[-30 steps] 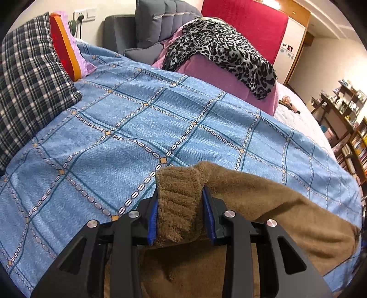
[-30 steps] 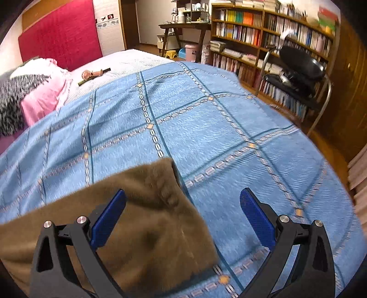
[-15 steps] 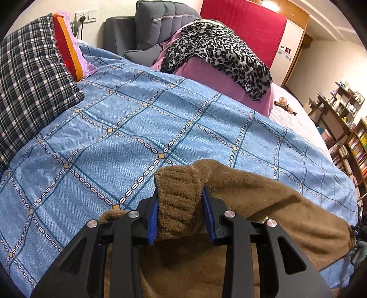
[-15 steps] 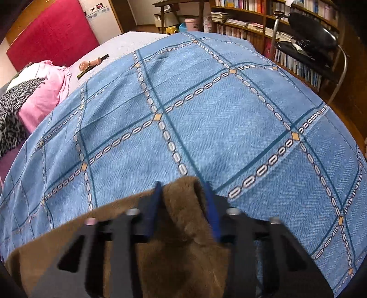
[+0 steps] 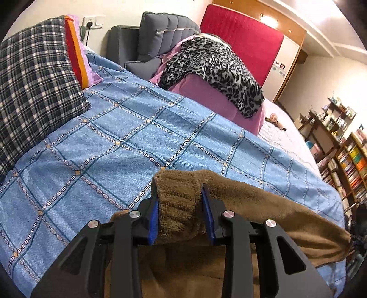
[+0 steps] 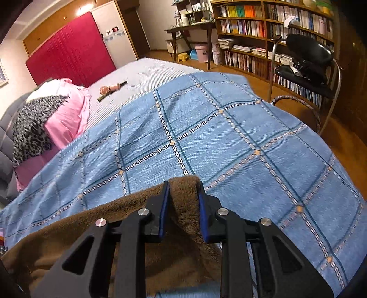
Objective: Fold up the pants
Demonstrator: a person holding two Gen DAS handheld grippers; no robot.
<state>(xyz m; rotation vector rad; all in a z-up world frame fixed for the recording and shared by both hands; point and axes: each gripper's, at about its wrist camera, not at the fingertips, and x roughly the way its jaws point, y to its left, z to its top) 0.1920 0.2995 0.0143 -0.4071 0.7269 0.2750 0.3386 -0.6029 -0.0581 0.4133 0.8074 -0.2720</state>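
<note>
No text, label, brand or number can be read in either view. Lettering may be carried by the book spines on the bookshelf (image 6: pixel 270 34) — but it is too small and blurred to be made out. Small pictures are stuck on the white door (image 6: pixel 112 31) beside the red panel (image 6: pixel 68 45); no words can be told on them. Nothing legible is borne by the socket plate (image 5: pixel 93 21) on the wall.
</note>
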